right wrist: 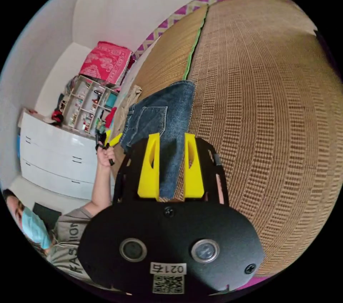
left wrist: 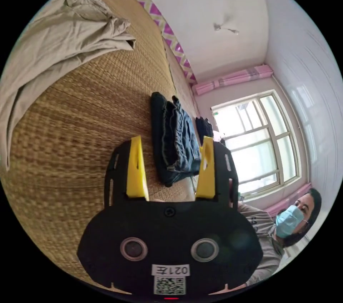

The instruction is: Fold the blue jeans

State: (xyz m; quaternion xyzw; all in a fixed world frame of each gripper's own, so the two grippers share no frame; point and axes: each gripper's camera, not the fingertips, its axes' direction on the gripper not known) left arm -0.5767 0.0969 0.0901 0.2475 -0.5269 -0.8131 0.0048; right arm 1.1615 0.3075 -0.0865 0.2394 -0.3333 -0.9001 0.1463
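The blue jeans (left wrist: 175,139) lie bunched on the woven straw mat (left wrist: 89,110), seen edge-on in the left gripper view. My left gripper (left wrist: 171,139) is open, its yellow jaws wide apart on either side of the jeans' near end, not pressing it. In the right gripper view the jeans (right wrist: 157,117) show a back pocket, and a narrow strip of denim runs down between the jaws of my right gripper (right wrist: 172,136), which is shut on it. The left gripper (right wrist: 109,140) also appears there, held in a hand beside the jeans' waist.
A beige garment (left wrist: 60,42) lies crumpled on the mat's far part. A person in a face mask (right wrist: 32,224) stands at the mat's edge. A white drawer unit (right wrist: 53,163), a cluttered shelf (right wrist: 85,103) and a window (left wrist: 257,139) line the walls.
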